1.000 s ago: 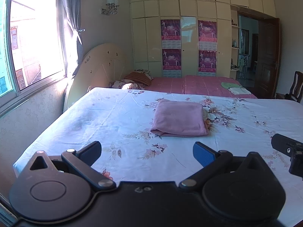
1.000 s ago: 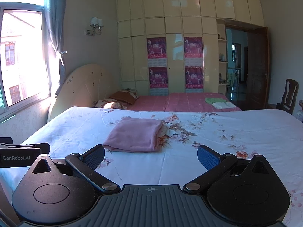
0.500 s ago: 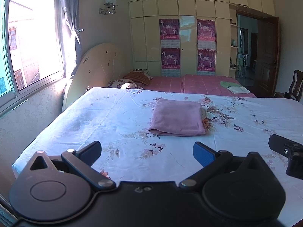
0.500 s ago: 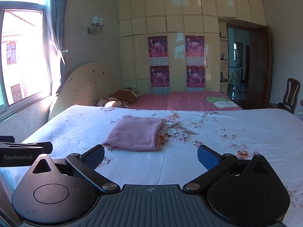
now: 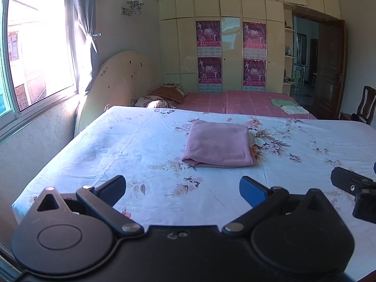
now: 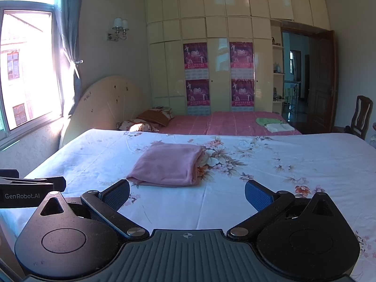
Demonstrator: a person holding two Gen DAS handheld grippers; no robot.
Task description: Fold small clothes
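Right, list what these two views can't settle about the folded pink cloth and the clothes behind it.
- Pink cloth: garment type unknown; folds hide it in both views.
- Green and white items on the far pink bed: too small to identify.
- Right hand-held gripper, left hand-held gripper: open; the holding hands are out of frame.

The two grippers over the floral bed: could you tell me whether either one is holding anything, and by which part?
Nothing is held. The left gripper and right gripper are both open, short of the folded pink cloth.

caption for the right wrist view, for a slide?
Open right gripper above a floral bedsheet, facing a folded pink cloth.
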